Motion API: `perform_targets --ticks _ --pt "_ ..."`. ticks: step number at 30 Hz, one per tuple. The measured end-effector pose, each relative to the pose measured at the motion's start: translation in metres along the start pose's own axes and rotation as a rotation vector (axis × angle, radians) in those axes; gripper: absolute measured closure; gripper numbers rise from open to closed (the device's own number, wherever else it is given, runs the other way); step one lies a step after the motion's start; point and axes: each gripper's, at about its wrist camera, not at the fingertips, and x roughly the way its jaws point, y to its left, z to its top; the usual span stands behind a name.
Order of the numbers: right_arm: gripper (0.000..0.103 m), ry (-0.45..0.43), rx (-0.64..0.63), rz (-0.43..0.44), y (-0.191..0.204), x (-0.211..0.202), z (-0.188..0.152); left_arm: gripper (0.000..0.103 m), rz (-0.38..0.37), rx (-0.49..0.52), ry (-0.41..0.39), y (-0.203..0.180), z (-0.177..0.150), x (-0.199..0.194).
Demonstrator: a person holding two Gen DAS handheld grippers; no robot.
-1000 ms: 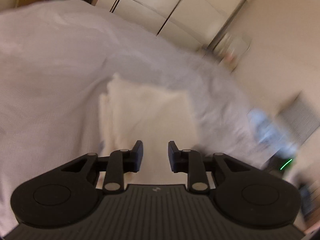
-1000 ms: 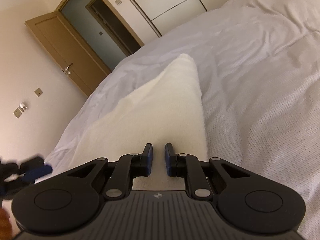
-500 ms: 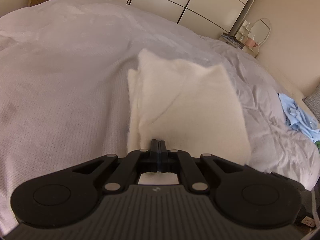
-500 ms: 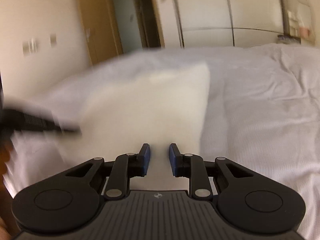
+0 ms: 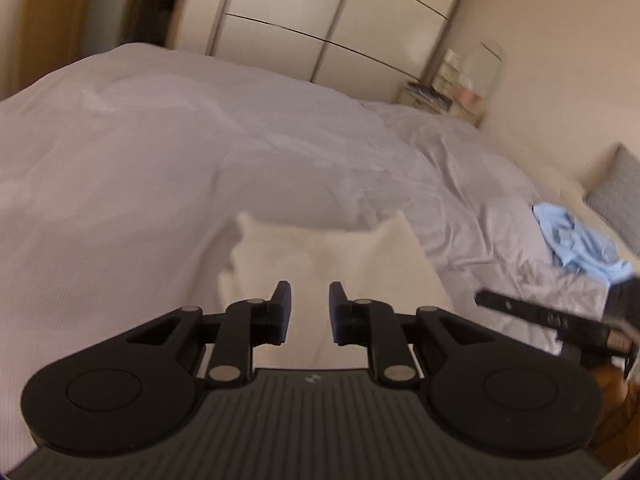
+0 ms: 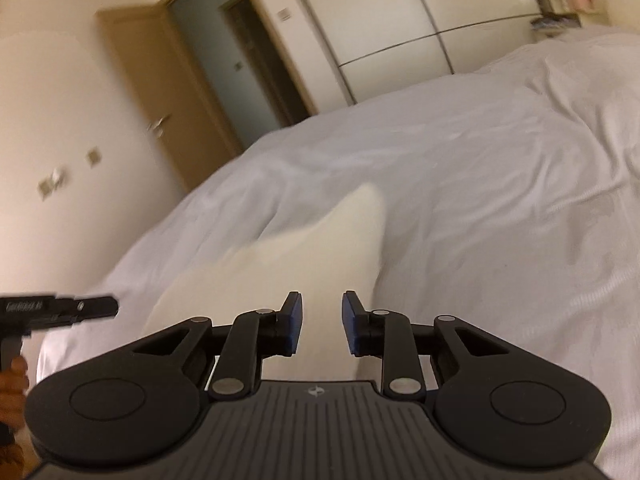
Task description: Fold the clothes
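A cream cloth (image 5: pixel 332 256) lies folded in a thick square on the white bed (image 5: pixel 160 184). My left gripper (image 5: pixel 306 300) hovers just above its near edge. Its jaws are opening and nothing is between them. In the right wrist view the same cloth (image 6: pixel 320 252) runs away from my right gripper (image 6: pixel 320 320), whose blue-padded jaws are also opening with nothing between them. The right gripper's black fingers (image 5: pixel 520 312) show at the right edge of the left wrist view, beside the cloth. The left gripper's fingers (image 6: pixel 80 306) show at the left edge of the right wrist view.
A crumpled light blue garment (image 5: pixel 580 244) lies on the bed's right side near a grey pillow (image 5: pixel 616 196). White wardrobe doors (image 5: pixel 320 28) and a small dresser (image 5: pixel 452 92) stand beyond the bed. A wooden door (image 6: pixel 160 120) stands open on the left. A hand (image 6: pixel 12 380) holds the left gripper.
My left jaws, shut at the cloth's near edge half a second ago, now stand apart and have drawn back and up. My right jaws have widened. The cloth stays folded on the bed.
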Motion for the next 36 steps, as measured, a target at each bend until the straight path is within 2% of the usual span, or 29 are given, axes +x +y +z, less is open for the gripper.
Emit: perform_targets --ticks 2,4,6,9,12,14,17,19,22,25,27,30,33,36 --pt "0.075 -0.001 -0.010 -0.003 -0.008 0.020 0.017 0.087 -0.006 0.070 0.023 -0.005 0.008 0.024" --pt "0.076 -0.003 -0.053 0.007 -0.006 0.040 0.023 0.087 0.049 0.108 0.057 0.000 0.003 0.051" --pt "0.076 0.007 -0.088 0.003 -0.009 0.063 0.025 0.091 0.102 0.121 0.093 0.011 -0.003 0.078" --pt "0.075 0.057 -0.114 -0.035 -0.020 0.096 0.018 0.094 0.084 0.028 0.092 0.038 -0.013 0.097" --pt "0.070 0.124 -0.056 -0.056 -0.037 0.116 0.012 0.100 0.068 -0.050 0.087 0.052 -0.012 0.098" --pt "0.070 0.128 -0.001 -0.044 -0.043 0.113 0.012 0.100 0.067 -0.087 0.082 0.057 -0.011 0.095" --pt "0.069 0.092 0.037 -0.059 -0.039 0.090 0.014 0.100 0.089 -0.110 0.042 0.047 -0.007 0.065" --pt "0.070 0.047 0.040 -0.053 -0.032 0.063 0.011 0.095 0.098 -0.120 0.017 0.040 -0.006 0.044" --pt "0.070 -0.011 0.039 -0.018 -0.015 0.020 0.001 0.094 0.050 -0.080 -0.005 0.016 -0.015 0.013" --pt "0.070 -0.032 0.035 0.002 0.005 -0.007 -0.013 0.094 0.039 -0.024 0.007 -0.004 -0.034 -0.001" --pt "0.070 -0.037 0.017 -0.015 0.019 -0.020 -0.031 0.093 0.055 -0.003 0.034 -0.008 -0.050 0.001" --pt "0.072 -0.010 0.018 -0.025 0.032 -0.015 -0.051 0.087 0.060 -0.060 0.057 0.006 -0.068 0.014" --pt "0.075 0.029 -0.004 -0.063 0.041 0.004 -0.068 0.090 0.077 -0.077 0.052 0.017 -0.073 0.024" --pt "0.075 0.066 -0.097 -0.091 0.049 0.018 -0.068 0.090 0.099 -0.067 0.045 0.018 -0.074 0.030"
